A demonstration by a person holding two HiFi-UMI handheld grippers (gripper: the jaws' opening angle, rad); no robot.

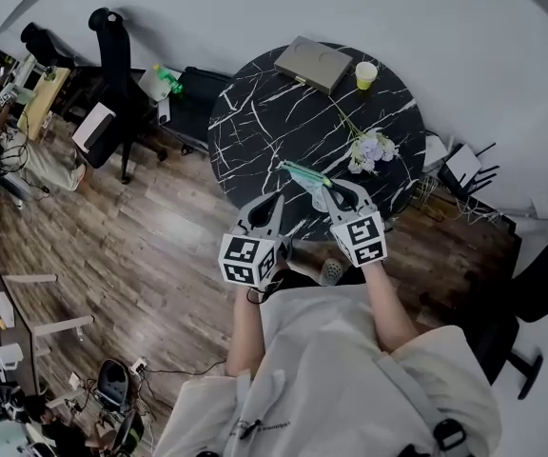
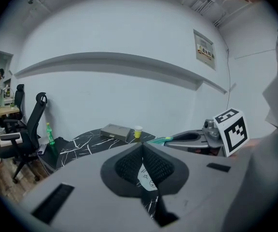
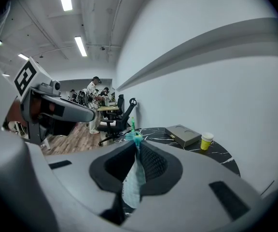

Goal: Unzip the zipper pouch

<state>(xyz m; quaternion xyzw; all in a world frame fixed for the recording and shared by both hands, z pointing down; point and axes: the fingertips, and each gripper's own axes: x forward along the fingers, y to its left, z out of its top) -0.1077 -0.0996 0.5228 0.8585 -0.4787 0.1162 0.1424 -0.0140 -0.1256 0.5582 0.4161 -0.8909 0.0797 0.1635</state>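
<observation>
Right gripper (image 1: 339,190): it is gripping the zipper pouch (image 1: 304,173), jaws closed on the teal fabric. From where I am standing, it is holding the pouch up over the near edge of the table (image 1: 283,112).

Pouch: it is jutting out past the right jaw tips, towards the left gripper. In the right gripper view the cloth (image 3: 133,178) is hanging down between the pads, with a teal nub just beyond the tips.

Left gripper (image 1: 270,206): it is hovering just beside the right one, jaws together. None of the pouch is between them, and the pouch's free end is lying off to this gripper's right, apart from its tips.

Step in hand: by my judgement, getting the left gripper onto the zipper pull. I cannot make out the pull itself.

Doing it well: the left jaws are going to need parting before they close in on the free end. They should be pinching the tab alone, not the fabric. The right clamp should be keeping the pouch taut, and the pull should be running along the zip line.

Risk: thin cloth is likely to bunch or slip from the right pads.
</observation>
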